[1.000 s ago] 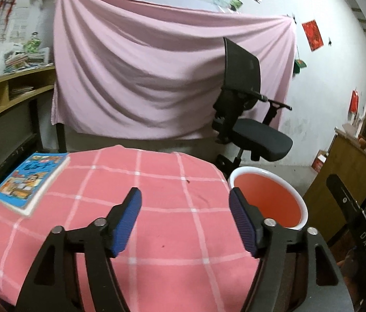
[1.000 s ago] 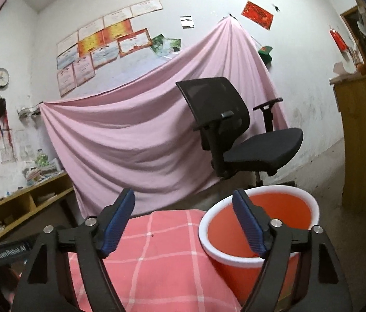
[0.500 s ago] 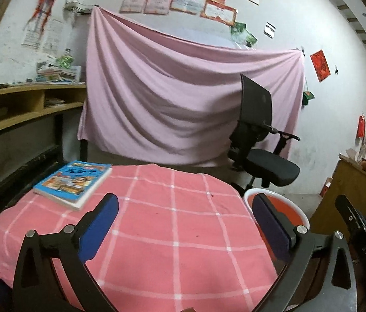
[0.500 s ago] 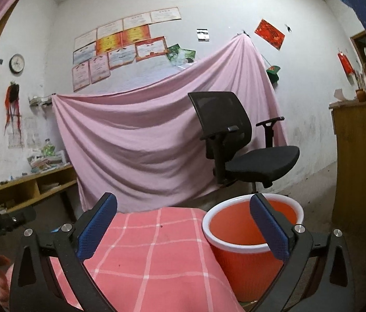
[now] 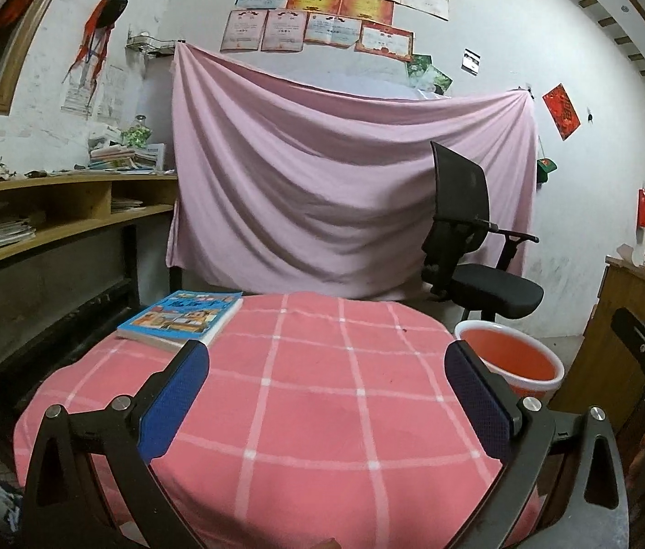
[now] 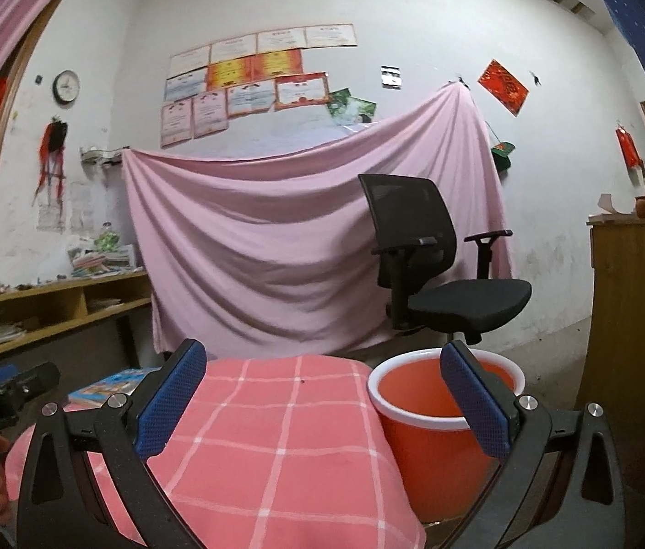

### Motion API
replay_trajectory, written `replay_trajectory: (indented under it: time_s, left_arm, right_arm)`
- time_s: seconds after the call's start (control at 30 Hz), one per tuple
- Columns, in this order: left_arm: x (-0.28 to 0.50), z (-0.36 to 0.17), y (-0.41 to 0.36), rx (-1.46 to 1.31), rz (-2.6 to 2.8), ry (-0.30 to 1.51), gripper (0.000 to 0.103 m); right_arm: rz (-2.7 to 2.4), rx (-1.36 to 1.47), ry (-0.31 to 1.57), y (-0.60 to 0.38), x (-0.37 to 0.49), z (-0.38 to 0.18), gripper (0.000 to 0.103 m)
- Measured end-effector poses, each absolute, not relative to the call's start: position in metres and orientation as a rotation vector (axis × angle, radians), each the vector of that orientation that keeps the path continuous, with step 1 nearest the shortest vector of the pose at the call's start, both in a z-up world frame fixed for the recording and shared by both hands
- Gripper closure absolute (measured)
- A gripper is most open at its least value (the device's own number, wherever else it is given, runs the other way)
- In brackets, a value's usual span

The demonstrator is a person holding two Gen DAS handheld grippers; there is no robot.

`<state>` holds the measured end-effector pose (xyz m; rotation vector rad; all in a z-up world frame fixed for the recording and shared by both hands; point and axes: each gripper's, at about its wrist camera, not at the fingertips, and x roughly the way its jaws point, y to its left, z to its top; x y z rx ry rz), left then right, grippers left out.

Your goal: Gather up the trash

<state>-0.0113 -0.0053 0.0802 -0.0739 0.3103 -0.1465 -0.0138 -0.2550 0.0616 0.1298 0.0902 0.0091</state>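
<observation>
An orange bin (image 5: 512,359) with a white rim stands on the floor to the right of the round table; in the right wrist view the orange bin (image 6: 432,416) is close, just right of the table's edge. My left gripper (image 5: 324,393) is open above the pink checked tablecloth (image 5: 304,384), with nothing between its blue pads. My right gripper (image 6: 320,398) is open too, its right pad in front of the bin's rim and its left pad over the pink checked tablecloth (image 6: 272,411). No trash shows on the cloth.
A blue picture book (image 5: 182,315) lies at the table's far left edge. A black office chair (image 5: 473,251) stands behind the bin before a hung pink sheet (image 5: 345,187). Wooden shelves (image 5: 47,215) run along the left wall and a wooden cabinet (image 6: 629,293) stands at right.
Both grippers' jaws have spread from half open to fully wide. Both views have drawn back from the table, so more of the cloth, the wall and the room shows.
</observation>
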Motion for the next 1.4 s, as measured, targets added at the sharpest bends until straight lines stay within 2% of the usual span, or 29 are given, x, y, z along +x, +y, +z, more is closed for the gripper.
replay_trajectory:
  time_s: [0.47, 0.67, 1.4]
  left_arm:
    - [-0.053, 0.036, 0.011, 0.000, -0.111, 0.309, 0.002]
    - [-0.063, 0.033, 0.030, -0.070, -0.099, 0.283, 0.002]
    - [-0.063, 0.031, 0.025, -0.040, -0.090, 0.289, 0.002]
  right_arm:
    - [0.054, 0.036, 0.107, -0.218, -0.047, 0.039, 0.000]
    - [0.075, -0.016, 0.172, -0.207, -0.050, 0.026, 0.000]
    - [0.088, -0.015, 0.197, -0.204, -0.047, 0.021, 0.000]
